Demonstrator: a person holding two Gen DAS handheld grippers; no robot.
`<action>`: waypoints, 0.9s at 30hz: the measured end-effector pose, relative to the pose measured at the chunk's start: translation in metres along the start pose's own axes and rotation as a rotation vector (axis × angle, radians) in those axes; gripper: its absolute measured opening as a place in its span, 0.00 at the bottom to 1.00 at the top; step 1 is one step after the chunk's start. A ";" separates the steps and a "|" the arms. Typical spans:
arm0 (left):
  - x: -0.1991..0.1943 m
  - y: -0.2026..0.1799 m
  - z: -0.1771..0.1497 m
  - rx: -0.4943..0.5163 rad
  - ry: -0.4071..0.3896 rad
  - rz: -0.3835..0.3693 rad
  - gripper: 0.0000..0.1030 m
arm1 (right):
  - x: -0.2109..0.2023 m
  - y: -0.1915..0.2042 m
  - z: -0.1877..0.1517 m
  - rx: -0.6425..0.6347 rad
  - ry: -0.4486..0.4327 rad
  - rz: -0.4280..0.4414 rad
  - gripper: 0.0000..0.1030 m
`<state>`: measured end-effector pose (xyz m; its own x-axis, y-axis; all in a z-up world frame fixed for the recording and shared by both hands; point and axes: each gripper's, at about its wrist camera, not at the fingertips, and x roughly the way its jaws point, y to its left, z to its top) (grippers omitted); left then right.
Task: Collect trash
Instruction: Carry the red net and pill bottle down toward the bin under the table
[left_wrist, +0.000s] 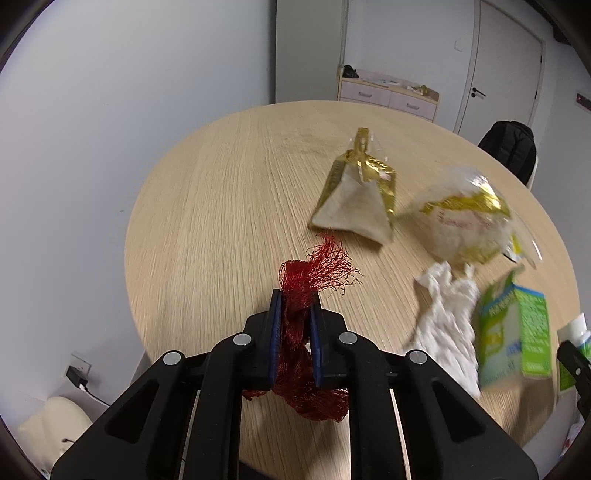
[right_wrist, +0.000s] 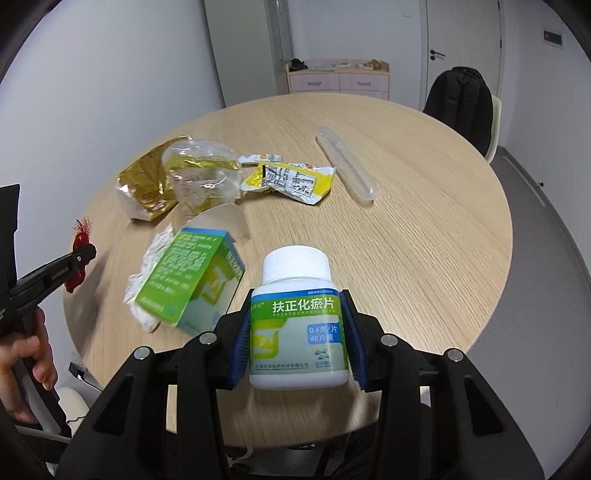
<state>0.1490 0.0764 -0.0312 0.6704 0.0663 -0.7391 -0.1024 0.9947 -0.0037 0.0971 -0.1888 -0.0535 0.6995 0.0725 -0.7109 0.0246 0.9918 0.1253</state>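
Trash: both grippers loaded

Left gripper (left_wrist: 297, 301) clamps red mesh netting (left_wrist: 314, 273); right gripper (right_wrist: 297, 325) pinches white pill bottle (right_wrist: 298, 325), both above round table (right_wrist: 406, 240). Keep squeeze firm while carrying (netting snags). Green carton (right_wrist: 192, 273), wrappers remain.

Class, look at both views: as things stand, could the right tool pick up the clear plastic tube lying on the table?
Probably not yet: the right tool is shut on the white pill bottle. Bare table leads to the clear plastic tube.
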 end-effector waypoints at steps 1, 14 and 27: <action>-0.003 0.000 -0.003 0.000 -0.003 0.000 0.12 | -0.004 0.002 -0.003 -0.010 -0.012 0.009 0.40; -0.065 0.000 -0.067 -0.012 -0.034 -0.003 0.12 | -0.042 0.020 -0.044 -0.065 -0.050 0.037 0.40; -0.111 -0.004 -0.141 -0.029 -0.048 -0.019 0.12 | -0.084 0.021 -0.099 -0.082 -0.070 0.047 0.40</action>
<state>-0.0286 0.0544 -0.0440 0.7070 0.0519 -0.7053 -0.1101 0.9932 -0.0372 -0.0320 -0.1640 -0.0595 0.7470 0.1140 -0.6550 -0.0655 0.9930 0.0982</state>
